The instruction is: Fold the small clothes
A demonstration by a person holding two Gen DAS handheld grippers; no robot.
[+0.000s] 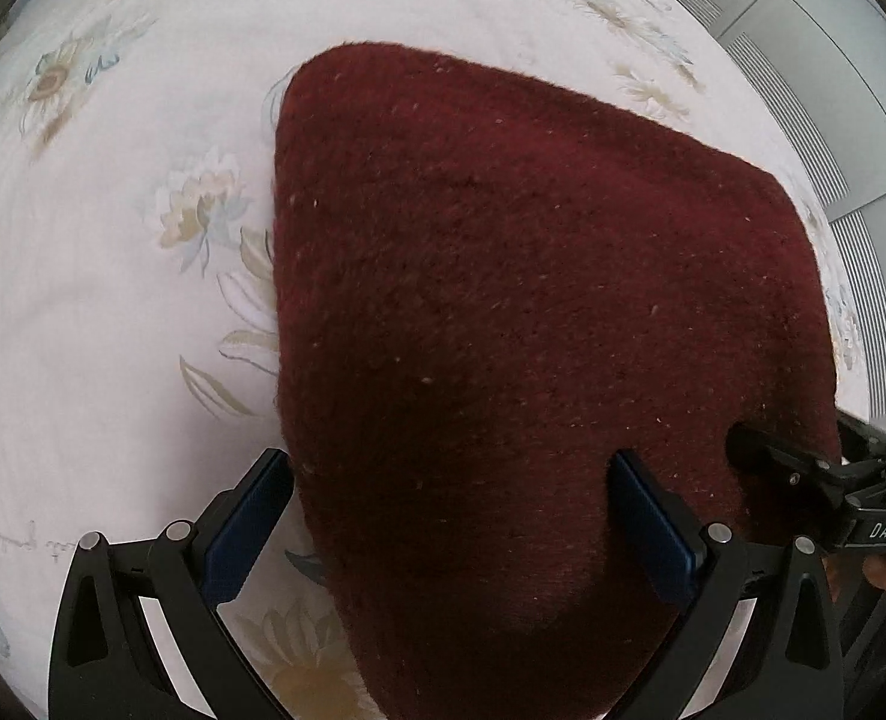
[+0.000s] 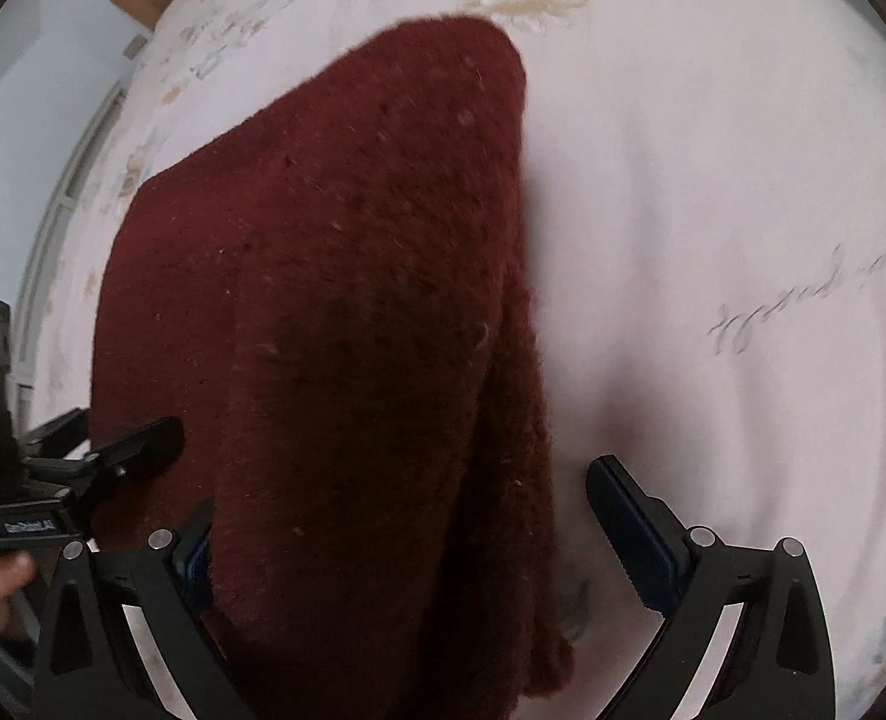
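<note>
Hovering both grippers, left gripper [image 1: 452,516] and right gripper [image 2: 395,510], jaws wide, gripping nothing, astride the maroon knit's [image 1: 533,300] near edge on bed sheet [image 1: 113,300], prob. to pinch it for a fold.

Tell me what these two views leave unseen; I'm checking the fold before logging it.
- Near edge of the dark red knit garment: cut off by the bottom edge in both wrist views.
- Left finger of the right tongs: mostly hidden by the knit in the right wrist view.
- Layers beneath the top: covered by the garment itself.
- Cursive print on the floral sheet: too blurred to read.
- Left tongs: whether they touch the fabric is unclear.
</note>
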